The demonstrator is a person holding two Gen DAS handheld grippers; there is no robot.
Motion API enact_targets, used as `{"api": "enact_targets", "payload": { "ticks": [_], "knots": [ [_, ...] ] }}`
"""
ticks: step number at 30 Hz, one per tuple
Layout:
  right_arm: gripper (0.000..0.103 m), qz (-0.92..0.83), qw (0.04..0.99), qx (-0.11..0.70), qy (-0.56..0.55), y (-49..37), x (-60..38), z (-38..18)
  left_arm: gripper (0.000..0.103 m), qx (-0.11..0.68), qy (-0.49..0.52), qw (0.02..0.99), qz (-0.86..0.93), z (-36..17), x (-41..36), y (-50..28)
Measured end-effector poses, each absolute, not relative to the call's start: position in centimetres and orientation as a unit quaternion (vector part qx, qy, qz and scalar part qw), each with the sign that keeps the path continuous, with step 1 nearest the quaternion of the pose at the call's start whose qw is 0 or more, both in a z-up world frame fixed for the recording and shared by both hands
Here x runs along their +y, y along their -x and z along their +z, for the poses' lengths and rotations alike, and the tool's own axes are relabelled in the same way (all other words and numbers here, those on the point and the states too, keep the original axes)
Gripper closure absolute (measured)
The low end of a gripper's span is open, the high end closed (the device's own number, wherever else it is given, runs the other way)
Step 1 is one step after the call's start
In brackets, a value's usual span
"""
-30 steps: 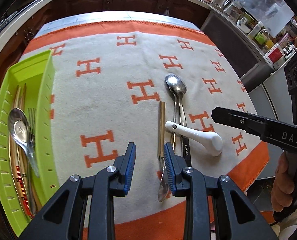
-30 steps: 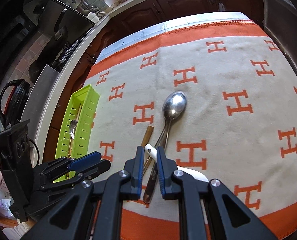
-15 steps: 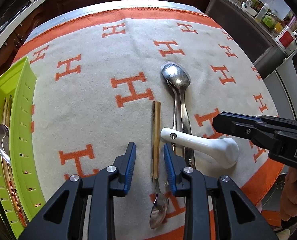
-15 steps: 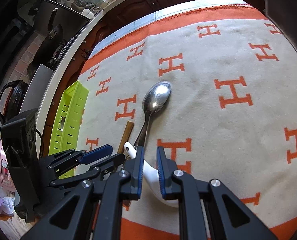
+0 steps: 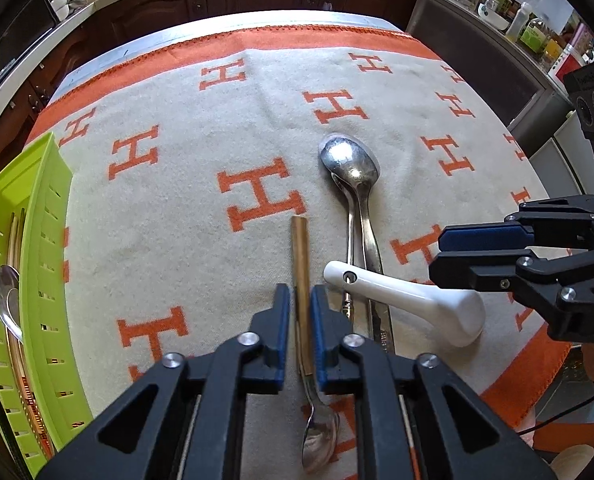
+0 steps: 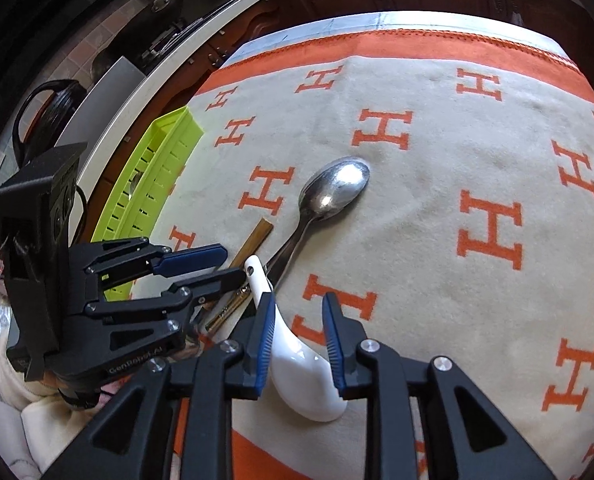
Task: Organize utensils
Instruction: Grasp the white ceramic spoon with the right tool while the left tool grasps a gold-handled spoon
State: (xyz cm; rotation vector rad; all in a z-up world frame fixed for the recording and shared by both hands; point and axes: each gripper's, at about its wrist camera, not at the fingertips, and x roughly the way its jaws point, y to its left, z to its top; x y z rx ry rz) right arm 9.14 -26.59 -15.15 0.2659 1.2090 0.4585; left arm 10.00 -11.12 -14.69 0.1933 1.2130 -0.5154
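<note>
1. Our left gripper (image 5: 300,310) has just been closing — its blue pads now clamp the gold-handled spoon (image 5: 301,280) lying on the orange-and-cream cloth (image 5: 185,240).
2. Our right gripper (image 6: 299,320) has just been opening; its jaws straddle the white ceramic spoon (image 6: 301,368) without pressing it.
3. The large steel spoon (image 5: 353,184) lies beside them — the green tray (image 5: 41,240) sits far left.

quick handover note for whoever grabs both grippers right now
Left gripper: fingers have just been closing on the gold-handled spoon, which is still flat on the blanket.
Right gripper: fingers have just been opening; they straddle the white spoon without gripping it.
White spoon lies across two steel spoons.
Done: some cutlery already in the green tray.
Left: move these four spoons to the tray.
</note>
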Motion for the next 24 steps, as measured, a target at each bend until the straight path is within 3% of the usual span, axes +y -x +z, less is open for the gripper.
{"api": "enact_targets", "payload": {
  "ticks": [2, 6, 8, 19, 24],
  "knots": [
    [0.07, 0.242, 0.782, 0.562, -0.117, -9.2, -26.8, -15.3, 0.097, 0.569, -0.075, 0.781, -0.245, -14.7, -10.7, -10.1],
    [0.067, 0.285, 0.762, 0.573, -0.097, -9.3, -27.3, -16.0, 0.097, 0.58, -0.056, 0.773, -0.25, -14.8, -9.6, -10.1],
    [0.061, 0.304, 0.753, 0.576, -0.093, -9.2, -27.6, -16.3, 0.097, 0.586, -0.047, 0.77, -0.248, -14.9, -9.0, -10.1],
    [0.061, 0.373, 0.741, 0.557, 0.018, -7.4, -25.7, -16.1, 0.097, 0.597, -0.024, 0.765, -0.24, -15.0, -7.3, -10.0],
    [0.07, 0.364, 0.751, 0.545, 0.082, -6.4, -24.0, -15.8, 0.097, 0.597, -0.022, 0.765, -0.24, -15.1, -7.4, -10.0]
  ]
}}
